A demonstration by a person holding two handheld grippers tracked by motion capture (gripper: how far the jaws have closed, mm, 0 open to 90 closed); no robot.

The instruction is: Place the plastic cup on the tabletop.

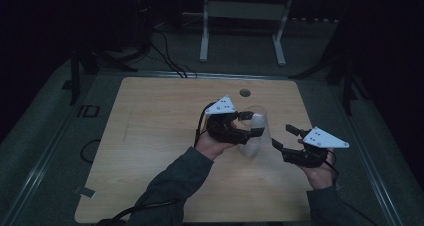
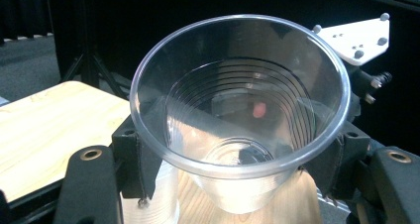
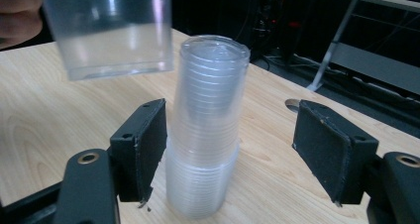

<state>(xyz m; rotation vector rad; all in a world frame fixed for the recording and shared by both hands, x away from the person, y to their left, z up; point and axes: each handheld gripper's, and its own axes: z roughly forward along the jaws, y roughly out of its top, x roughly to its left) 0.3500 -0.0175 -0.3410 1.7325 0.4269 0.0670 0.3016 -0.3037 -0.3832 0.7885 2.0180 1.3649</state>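
Clear plastic cup [image 2: 240, 120] is pinched in the left gripper [image 1: 250, 123], lifted just above the stack of cups [image 3: 208, 130] standing on the wooden table [image 1: 150, 136]. Right gripper [image 1: 287, 138] sits just beside the stack, jaws spread wide, nothing between them. I'd say: carry the cup off level, and steady the stack low if it wobbles. Plenty of bare table left of the stack; the far edge is well away.

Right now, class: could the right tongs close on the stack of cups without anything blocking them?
Probably yes. The right tongs stand open with the stack of cups between their pads; the held cup hangs above, off to one side.
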